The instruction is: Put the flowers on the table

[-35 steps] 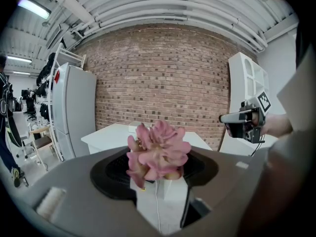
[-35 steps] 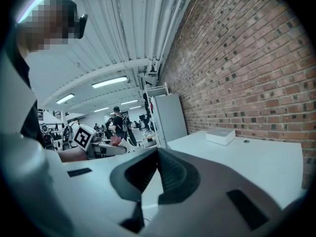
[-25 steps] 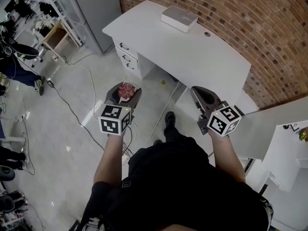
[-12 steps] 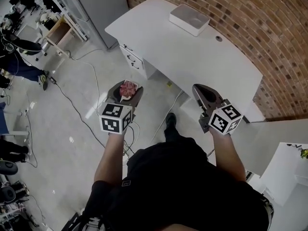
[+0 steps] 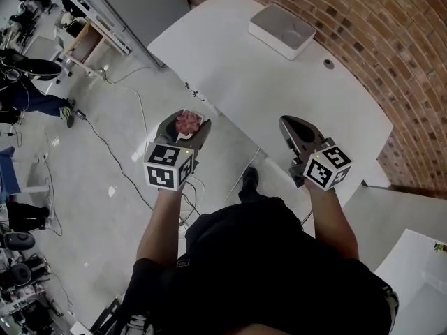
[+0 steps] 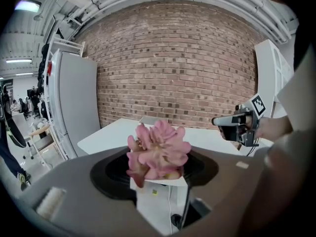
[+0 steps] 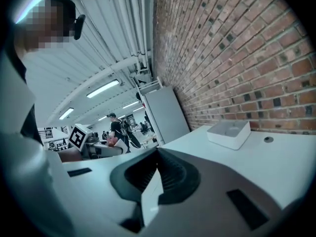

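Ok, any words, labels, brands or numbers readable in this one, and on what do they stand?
No text can be read in any view.
Left marker cube and right marker cube: black-and-white square patterns only, no letters or digits.
White box on the desk: no label visible.
Dark panels on the far wall in the right gripper view: too small to read.

Bright, even overhead light fills the room: ceiling strip lights (image 7: 103,89) glow at ten o'clock in the right gripper view, and the glossy floor (image 5: 105,173) carries small glare spots at nine o'clock in the head view. Both gripper views bend strongly and fall to black at the corners. The flowers (image 6: 158,152) look sharp, while the nearest foreground is soft.
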`<state>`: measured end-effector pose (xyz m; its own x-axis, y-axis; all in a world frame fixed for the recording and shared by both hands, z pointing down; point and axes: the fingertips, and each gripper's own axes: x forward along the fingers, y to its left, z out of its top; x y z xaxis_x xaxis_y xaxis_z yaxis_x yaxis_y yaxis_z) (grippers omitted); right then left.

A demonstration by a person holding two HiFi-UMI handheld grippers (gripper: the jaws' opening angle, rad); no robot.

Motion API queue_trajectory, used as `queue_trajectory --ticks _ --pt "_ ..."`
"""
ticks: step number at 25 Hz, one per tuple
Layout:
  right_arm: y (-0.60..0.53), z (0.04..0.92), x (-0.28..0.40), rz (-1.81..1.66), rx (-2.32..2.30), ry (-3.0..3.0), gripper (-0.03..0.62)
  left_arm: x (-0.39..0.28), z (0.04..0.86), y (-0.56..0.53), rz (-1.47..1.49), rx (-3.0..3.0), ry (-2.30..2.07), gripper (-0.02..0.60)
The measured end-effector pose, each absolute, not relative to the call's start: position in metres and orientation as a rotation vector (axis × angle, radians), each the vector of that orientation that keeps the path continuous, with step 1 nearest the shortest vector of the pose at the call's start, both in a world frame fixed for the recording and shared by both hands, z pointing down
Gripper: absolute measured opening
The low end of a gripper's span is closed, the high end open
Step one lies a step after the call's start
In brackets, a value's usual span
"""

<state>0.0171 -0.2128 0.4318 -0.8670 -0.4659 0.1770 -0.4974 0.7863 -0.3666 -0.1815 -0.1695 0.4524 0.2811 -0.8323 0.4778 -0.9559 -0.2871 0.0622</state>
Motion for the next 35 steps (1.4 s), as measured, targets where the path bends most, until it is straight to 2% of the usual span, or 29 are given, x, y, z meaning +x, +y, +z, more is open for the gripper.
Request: queue_trajectory --ticks 15,35 --pt "-0.273 0.432 0.034 0.635 0.782 -2.909 0.006 -0.15 0.445 -0.242 0.551 2.264 -1.571 0.267" --pt "-0.349 0.46 0.014 0.693 0.972 -2.748 0.006 -0.153 0.507 -0.368 0.619 2.363 -1.316 0.267"
